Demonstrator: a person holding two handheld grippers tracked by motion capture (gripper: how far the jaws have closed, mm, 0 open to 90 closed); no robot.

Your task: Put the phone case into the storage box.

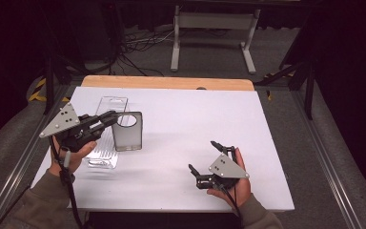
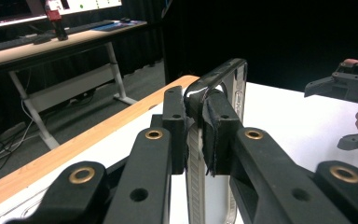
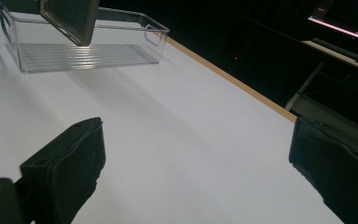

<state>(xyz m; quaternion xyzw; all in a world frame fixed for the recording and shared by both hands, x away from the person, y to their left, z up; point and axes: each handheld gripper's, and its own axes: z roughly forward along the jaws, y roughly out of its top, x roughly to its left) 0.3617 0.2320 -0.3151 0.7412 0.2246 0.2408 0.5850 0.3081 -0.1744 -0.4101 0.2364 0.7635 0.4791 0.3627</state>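
Phone case (image 1: pixel 127 131) held over the tray (image 1: pixel 106 136)
Left fingers (image 2: pixel 216 130) pinch its edge; right fingers (image 3: pixel 74 168) wide, empty. Next, I think: lower it into tray.

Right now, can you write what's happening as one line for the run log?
left tongs: shut on phone case, held above clear tray | right tongs: open, nothing held | white table

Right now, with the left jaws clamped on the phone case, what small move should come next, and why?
Probably lower the phone case into the clear bin: the left gripper holds it by its edge just beside the bin, and the right gripper is open and holds nothing.
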